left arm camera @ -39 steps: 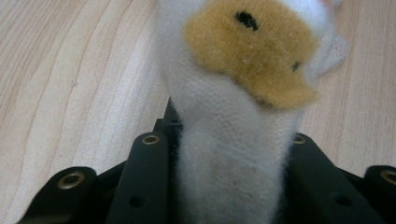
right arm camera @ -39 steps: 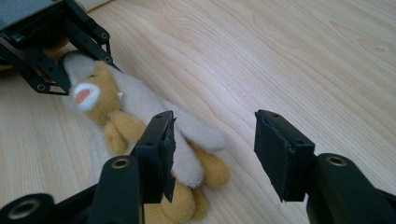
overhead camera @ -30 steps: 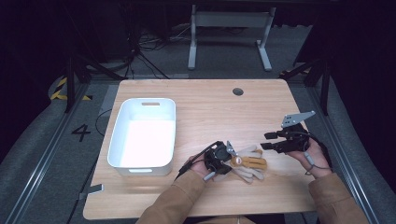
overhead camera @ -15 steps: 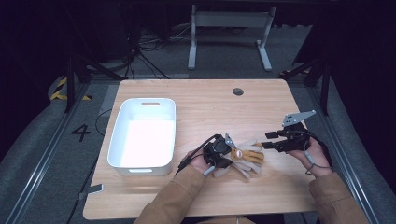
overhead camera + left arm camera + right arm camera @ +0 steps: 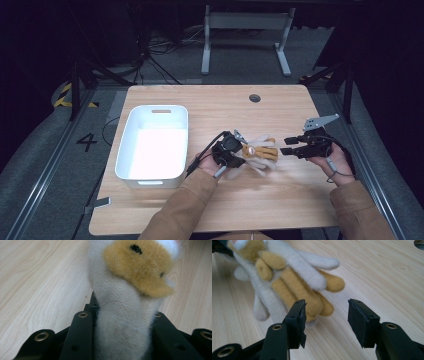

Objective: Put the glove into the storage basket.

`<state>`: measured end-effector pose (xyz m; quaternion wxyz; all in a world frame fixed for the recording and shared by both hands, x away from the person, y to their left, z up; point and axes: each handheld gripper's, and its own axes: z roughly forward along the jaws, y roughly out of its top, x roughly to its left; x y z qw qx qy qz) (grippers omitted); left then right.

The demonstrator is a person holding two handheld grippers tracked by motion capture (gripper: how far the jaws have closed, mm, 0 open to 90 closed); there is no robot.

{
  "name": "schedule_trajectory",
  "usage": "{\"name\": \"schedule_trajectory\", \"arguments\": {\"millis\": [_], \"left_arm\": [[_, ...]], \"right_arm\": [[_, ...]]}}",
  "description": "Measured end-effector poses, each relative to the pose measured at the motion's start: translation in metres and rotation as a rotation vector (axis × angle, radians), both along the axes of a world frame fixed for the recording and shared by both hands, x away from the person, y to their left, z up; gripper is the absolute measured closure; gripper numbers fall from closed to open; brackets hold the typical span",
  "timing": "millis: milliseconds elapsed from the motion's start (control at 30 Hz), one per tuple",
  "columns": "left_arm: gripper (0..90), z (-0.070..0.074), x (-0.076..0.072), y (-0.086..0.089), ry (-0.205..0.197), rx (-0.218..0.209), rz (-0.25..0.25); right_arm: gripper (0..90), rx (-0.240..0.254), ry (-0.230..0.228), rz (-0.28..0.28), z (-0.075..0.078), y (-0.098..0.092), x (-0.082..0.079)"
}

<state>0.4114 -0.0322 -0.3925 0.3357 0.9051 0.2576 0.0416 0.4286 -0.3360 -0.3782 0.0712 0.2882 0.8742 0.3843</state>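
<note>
A white and tan plush toy [image 5: 257, 152] with long soft limbs lies on the wooden table near its middle front. My left gripper [image 5: 231, 150] is shut on the toy's white part [image 5: 122, 325], which is squeezed between the two black jaws; the tan patch [image 5: 140, 270] rises just above them. In the right gripper view the toy's limbs [image 5: 294, 287] spread on the wood just ahead of the jaws. My right gripper [image 5: 325, 312] stands open, a short way right of the toy, with nothing between its fingers; it also appears in the high view [image 5: 289, 146].
A white plastic bin [image 5: 152, 142] stands on the table's left half, close to my left hand. A round cable hole [image 5: 255, 98] sits near the far edge. Bare wood lies beyond the toy and along the front edge. A desk frame [image 5: 245, 30] stands beyond the table.
The left gripper has shifted slightly left, drawing the toy with it. The right gripper has edged left toward the toy and stays open.
</note>
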Motion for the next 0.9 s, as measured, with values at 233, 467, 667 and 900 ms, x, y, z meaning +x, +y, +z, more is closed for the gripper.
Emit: {"name": "schedule_trajectory", "arguments": {"millis": [233,467,667,900], "left_arm": [[70.8,0.014,0.007,0.007,0.007,-0.022,0.05],[70.8,0.027,0.013,0.013,0.003,-0.026,0.088],[70.8,0.037,0.016,0.017,-0.007,-0.015,0.12],[70.6,0.046,0.018,0.026,-0.016,-0.003,0.158]], "right_arm": [[49.0,0.014,-0.002,0.004,0.003,0.001,0.008],[49.1,0.026,-0.003,0.006,0.005,0.002,0.016],[49.3,0.034,0.002,-0.002,0.005,0.001,0.021],[49.3,0.034,0.005,-0.01,0.006,-0.001,0.027]]}}
